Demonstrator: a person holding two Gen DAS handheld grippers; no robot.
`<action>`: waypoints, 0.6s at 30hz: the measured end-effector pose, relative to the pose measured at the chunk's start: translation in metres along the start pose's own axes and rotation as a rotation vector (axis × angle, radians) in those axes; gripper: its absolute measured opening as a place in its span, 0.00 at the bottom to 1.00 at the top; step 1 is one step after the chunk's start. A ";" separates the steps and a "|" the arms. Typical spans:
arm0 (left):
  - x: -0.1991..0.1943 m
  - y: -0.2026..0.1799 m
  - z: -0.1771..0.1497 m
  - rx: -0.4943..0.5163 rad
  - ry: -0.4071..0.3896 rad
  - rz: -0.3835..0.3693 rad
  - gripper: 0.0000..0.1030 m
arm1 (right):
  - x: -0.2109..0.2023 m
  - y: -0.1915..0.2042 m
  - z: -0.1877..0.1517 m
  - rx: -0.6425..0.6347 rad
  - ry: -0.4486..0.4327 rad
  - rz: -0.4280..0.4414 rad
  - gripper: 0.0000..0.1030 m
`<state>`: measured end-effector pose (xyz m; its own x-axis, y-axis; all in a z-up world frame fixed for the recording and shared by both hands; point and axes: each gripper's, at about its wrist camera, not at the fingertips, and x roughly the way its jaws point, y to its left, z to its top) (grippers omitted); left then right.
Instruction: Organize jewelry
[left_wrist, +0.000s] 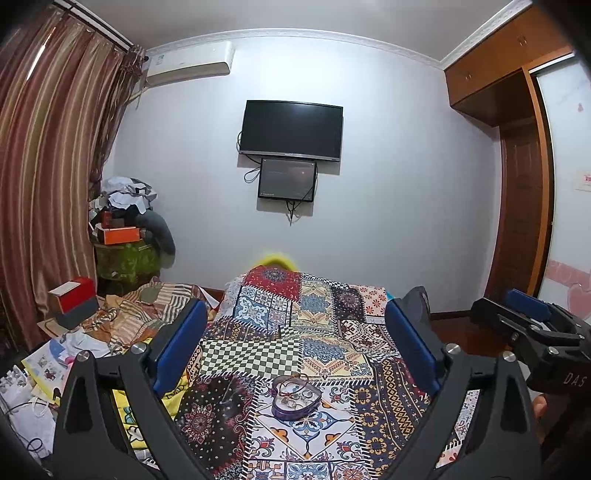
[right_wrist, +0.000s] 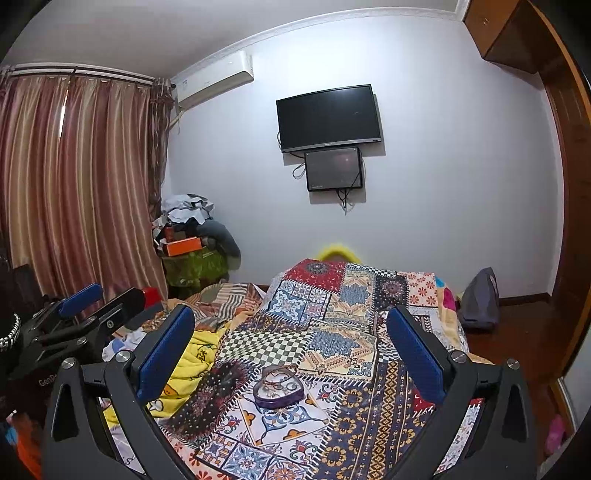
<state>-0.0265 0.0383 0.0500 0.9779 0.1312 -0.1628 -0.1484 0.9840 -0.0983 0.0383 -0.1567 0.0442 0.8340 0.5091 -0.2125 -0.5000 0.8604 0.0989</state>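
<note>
A small purple heart-shaped jewelry box (left_wrist: 294, 398) sits on the patterned patchwork blanket (left_wrist: 332, 347) on the bed, with rings and a thin cord bracelet inside. It also shows in the right wrist view (right_wrist: 277, 389). My left gripper (left_wrist: 295, 332) is open and empty, held above and behind the box. My right gripper (right_wrist: 290, 332) is open and empty too, at about the same distance from the box. Each gripper shows at the edge of the other's view: the right gripper (left_wrist: 532, 325) and the left gripper (right_wrist: 92, 306).
A yellow blanket (right_wrist: 195, 354) and a striped quilt (left_wrist: 147, 314) lie left of the patchwork. Boxes and papers (left_wrist: 70, 302) clutter the left side. A pile of clothes (left_wrist: 125, 221) stands by the curtain. A TV (left_wrist: 291, 131) hangs on the far wall. A grey bag (right_wrist: 480, 299) sits on the floor at the right.
</note>
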 end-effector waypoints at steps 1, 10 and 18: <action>0.001 0.000 0.000 0.001 0.001 0.001 0.94 | 0.000 0.000 -0.001 0.000 0.002 0.000 1.00; 0.006 0.002 -0.003 -0.010 0.020 -0.016 0.96 | 0.001 -0.001 -0.002 0.002 0.019 0.001 1.00; 0.009 0.002 -0.003 -0.010 0.031 -0.009 0.99 | 0.003 -0.002 -0.002 0.002 0.026 -0.005 1.00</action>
<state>-0.0181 0.0412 0.0455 0.9743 0.1182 -0.1920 -0.1409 0.9840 -0.1093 0.0414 -0.1564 0.0418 0.8299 0.5044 -0.2384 -0.4957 0.8627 0.1000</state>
